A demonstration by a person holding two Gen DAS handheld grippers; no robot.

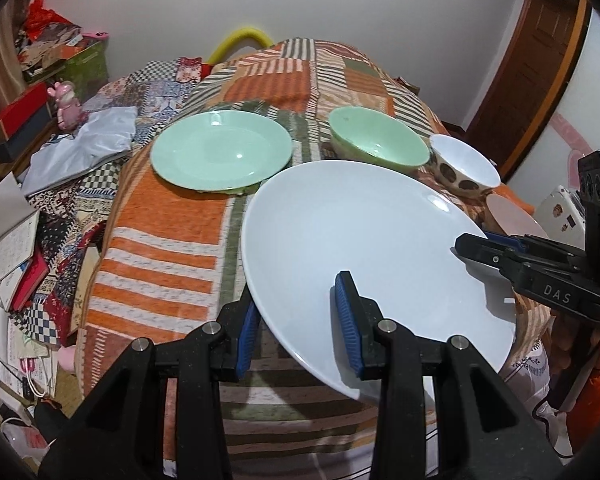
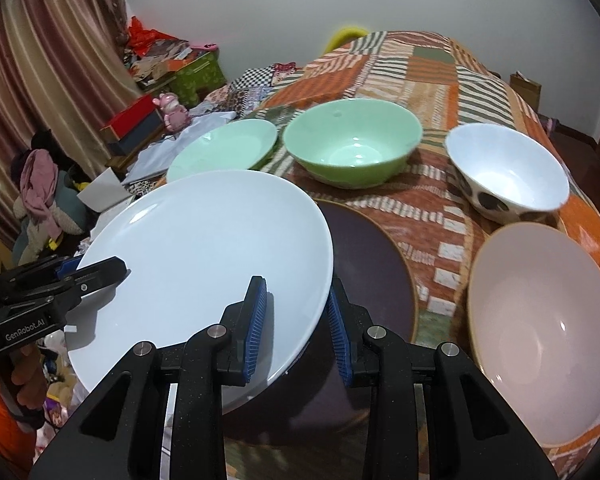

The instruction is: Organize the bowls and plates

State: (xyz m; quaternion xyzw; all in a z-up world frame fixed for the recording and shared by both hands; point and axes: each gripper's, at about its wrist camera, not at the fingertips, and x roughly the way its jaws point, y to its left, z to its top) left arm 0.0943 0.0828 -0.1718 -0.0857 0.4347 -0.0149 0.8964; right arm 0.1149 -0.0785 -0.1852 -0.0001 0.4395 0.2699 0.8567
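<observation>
A: Both ends gripped on the white plate (image 1: 364, 240); left hand-held gripper (image 1: 300, 320) clamped on the near-left rim, one blue pad on top, the other underneath; right hand-held gripper (image 2: 296, 324) pinching the opposite rim the same way. Held tilted above the bed's patchwork blanket (image 1: 168, 240), not lying flat on it.

B: Room around it?

A: Tight on the right; dark plate (image 2: 372, 264) sitting directly under the white plate's right edge, pink bowl (image 2: 540, 328) just beside that, spotted bowl (image 2: 508, 176) behind the pink one. Open striped blanket to the left of the white plate in the left wrist view; beyond that the blanket edge dropping off to cluttered floor. Green plate (image 1: 220, 148) and green bowl (image 1: 380, 140) further back, side by side with a gap between them; green bowl nearly touching the spotted bowl in the left view.

B: Anything hard to see?

A: Plenty; most of the dark plate covered by the white plate and the right gripper's fingers; near edge of the pink bowl cut off by the frame. Pink bowl barely a sliver in the left view. Near rim of the green plate hidden behind the white plate from the right wrist. Can't tell whether the dark plate is touching the white one underneath.
</observation>
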